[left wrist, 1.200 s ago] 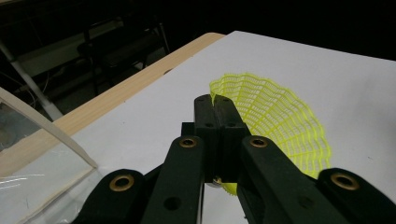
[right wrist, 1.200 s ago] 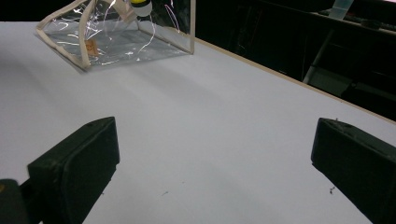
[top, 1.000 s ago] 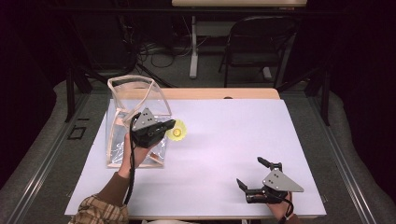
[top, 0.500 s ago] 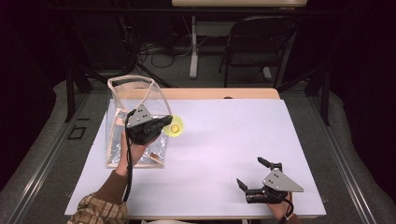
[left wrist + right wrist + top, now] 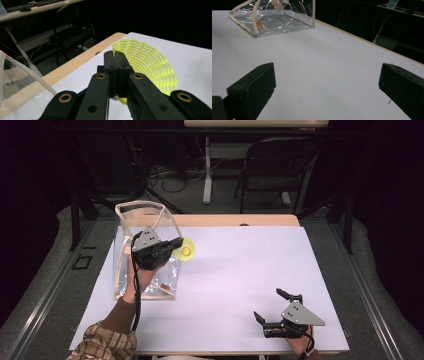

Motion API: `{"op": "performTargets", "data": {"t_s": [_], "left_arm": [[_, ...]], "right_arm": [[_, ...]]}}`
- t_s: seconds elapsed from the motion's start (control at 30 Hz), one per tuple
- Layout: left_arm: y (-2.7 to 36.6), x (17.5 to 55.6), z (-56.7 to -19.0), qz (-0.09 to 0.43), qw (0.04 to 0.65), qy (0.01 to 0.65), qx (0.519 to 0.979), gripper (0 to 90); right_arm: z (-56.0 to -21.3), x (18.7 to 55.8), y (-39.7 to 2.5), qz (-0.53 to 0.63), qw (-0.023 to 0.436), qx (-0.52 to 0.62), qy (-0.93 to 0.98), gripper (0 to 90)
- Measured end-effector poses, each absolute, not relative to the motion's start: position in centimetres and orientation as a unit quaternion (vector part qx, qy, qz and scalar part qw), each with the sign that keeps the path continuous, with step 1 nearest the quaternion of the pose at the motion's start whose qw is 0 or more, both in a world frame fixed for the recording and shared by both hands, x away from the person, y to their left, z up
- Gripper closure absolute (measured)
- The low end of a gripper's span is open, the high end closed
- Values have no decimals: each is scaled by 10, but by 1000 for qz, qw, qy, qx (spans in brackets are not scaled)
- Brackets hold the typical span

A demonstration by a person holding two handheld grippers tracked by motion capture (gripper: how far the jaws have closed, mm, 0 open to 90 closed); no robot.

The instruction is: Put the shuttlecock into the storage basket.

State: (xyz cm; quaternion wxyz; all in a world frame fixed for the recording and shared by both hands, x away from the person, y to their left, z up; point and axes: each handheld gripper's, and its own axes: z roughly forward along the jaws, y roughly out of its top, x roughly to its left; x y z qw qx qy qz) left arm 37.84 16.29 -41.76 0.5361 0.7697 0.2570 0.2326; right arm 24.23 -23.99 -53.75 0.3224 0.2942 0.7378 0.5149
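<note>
A person's left gripper (image 5: pixel 176 245) holds a bright yellow shuttlecock (image 5: pixel 186 251) above the far-left part of the white worktop (image 5: pixel 240 275), its 2 jaws pressed together on the rim of the skirt. In the left gripper view the shuttlecock (image 5: pixel 147 62) shows as an open, net-like plastic skirt of fine ribs and cross-bars that flares wide to the right of the closed jaws; in the high view a small orange-yellow round part sits at its centre. It hangs just beside the right wall of a clear plastic bag (image 5: pixel 145 250) with cream-coloured edging, which stands upright near the worktop's far-left corner. The right gripper (image 5: pixel 272 312) rests near the worktop's near-right corner, well apart from the bag, its 2 jaws spread wide and holding nothing. A plaid sleeve (image 5: pixel 102 342) enters at the near edge.
</note>
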Motion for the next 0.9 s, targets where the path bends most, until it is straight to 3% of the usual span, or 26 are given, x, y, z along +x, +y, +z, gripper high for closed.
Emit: {"op": "performTargets", "data": {"t_s": [0.9], "left_arm": [[157,396,-378,249,527,243,775,900]], "right_arm": [[-538,242,-241,514,323,298,736,5]]}}
